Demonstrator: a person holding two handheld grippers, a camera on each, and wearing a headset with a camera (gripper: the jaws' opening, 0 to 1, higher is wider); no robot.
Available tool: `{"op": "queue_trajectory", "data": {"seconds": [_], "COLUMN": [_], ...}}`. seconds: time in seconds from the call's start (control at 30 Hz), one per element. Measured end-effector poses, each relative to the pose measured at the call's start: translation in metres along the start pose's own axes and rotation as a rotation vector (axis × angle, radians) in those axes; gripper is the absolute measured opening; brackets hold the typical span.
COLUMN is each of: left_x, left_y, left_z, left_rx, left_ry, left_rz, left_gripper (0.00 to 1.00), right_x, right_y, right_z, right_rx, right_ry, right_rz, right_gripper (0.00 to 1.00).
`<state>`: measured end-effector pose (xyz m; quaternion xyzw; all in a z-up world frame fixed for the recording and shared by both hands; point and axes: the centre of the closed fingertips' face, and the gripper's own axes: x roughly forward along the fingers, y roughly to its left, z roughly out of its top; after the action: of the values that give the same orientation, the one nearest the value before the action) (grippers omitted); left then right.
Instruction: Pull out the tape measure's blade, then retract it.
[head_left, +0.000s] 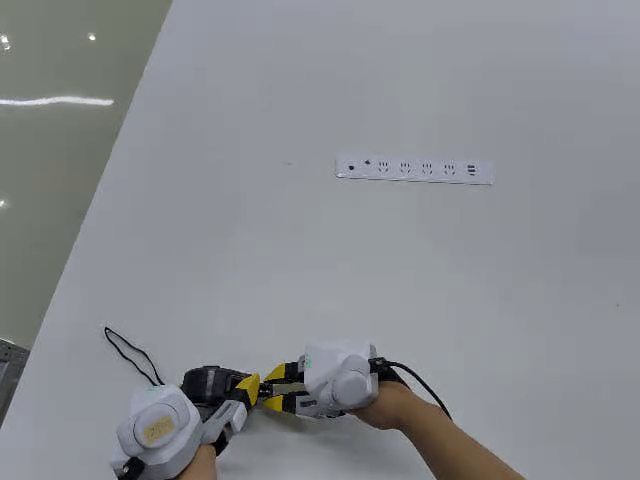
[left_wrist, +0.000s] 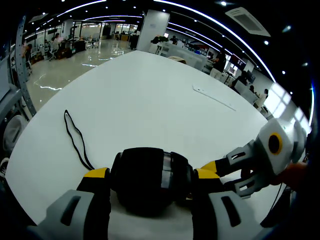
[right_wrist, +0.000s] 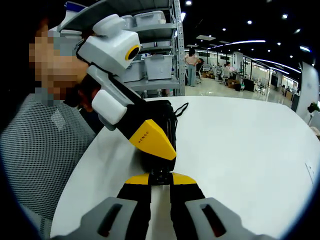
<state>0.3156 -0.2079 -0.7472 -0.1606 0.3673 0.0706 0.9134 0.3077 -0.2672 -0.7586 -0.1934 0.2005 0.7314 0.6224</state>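
At the lower left of the head view the tape is clamped by the left gripper, the right gripper pinches what looks like the blade tip, and the pull-out seems about to start, needing a steady straight draw away from the case.

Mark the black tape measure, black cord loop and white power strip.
black tape measure (left_wrist: 150, 175), left gripper view, case front
black cord loop (left_wrist: 65, 113), left gripper view, far end
white power strip (head_left: 414, 170), head view, middle
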Motion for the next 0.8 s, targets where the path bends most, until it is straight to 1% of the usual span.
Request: {"op": "queue_trajectory", "data": {"seconds": [0.5, 0.8], "left_x": [-0.0003, -0.0010], "left_y": [0.0009, 0.0002], "left_z": [-0.0002, 0.0000], "left_rx": [-0.011, -0.016], "left_ry": [-0.002, -0.004], "left_rz": [-0.006, -0.007], "left_gripper": [0.62, 0.63], "right_x": [0.0046, 0.0047], "right_y": [0.0003, 0.0001], "right_z": [0.0026, 0.0029], "right_rx": [-0.026, -0.009], "right_ry": [0.001, 0.005], "right_rz": [0.018, 0.008], "right_gripper": [0.12, 0.13]}}
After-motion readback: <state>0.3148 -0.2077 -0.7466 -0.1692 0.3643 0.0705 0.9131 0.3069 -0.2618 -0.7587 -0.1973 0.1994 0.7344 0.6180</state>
